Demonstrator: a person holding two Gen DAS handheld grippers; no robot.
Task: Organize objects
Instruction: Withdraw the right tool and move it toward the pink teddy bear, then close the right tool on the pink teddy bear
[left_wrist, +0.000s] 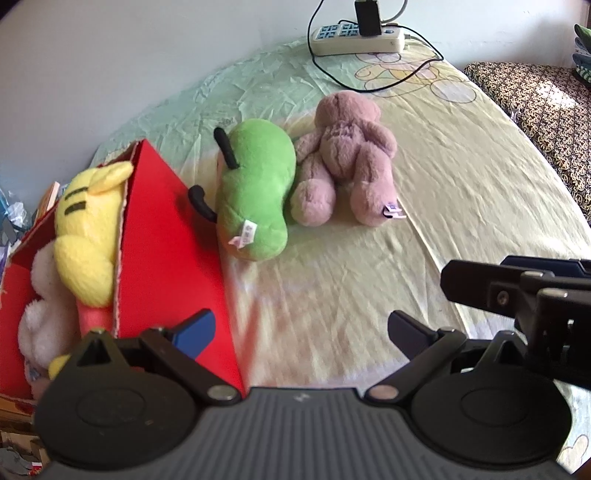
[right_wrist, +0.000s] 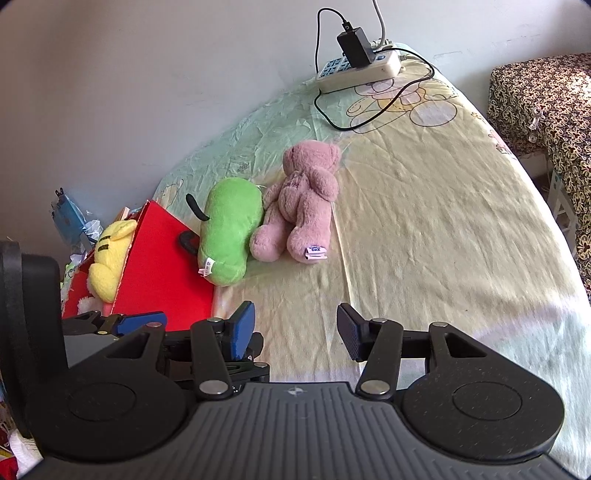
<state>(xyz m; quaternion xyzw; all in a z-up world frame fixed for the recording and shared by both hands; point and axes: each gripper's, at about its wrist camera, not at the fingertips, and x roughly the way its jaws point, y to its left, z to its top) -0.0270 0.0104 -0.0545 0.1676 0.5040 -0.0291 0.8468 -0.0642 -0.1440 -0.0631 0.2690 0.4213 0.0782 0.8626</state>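
We judge the step in hand to be reaching for the next soft toy on the bed sheet (right_wrist: 424, 229), to move it into the red box (left_wrist: 162, 229), where a yellow plush (left_wrist: 88, 229) and a white plush (left_wrist: 40, 314) already lie. The green plush (right_wrist: 229, 229) lies on the sheet right against the box's outer wall, and the pink teddy bear (right_wrist: 303, 206) lies face down touching the green one on its far side. To do this well, we should take one toy per claw: the left gripper (left_wrist: 299, 332) suits the green plush, which is nearer the box, and the right gripper (right_wrist: 297, 328) suits the bear. We should come down on the thick body of each toy, not on the thin black stalk or the small sewn label, and pinch deep enough that the pile does not slip out. We should also keep clear of the black cable (right_wrist: 373, 110) and the power strip (right_wrist: 360, 68) at the far end of the bed. Both claws hang above the bare sheet near its close edge. The left one stands spread wide, the right one about half spread, and neither holds or touches anything.
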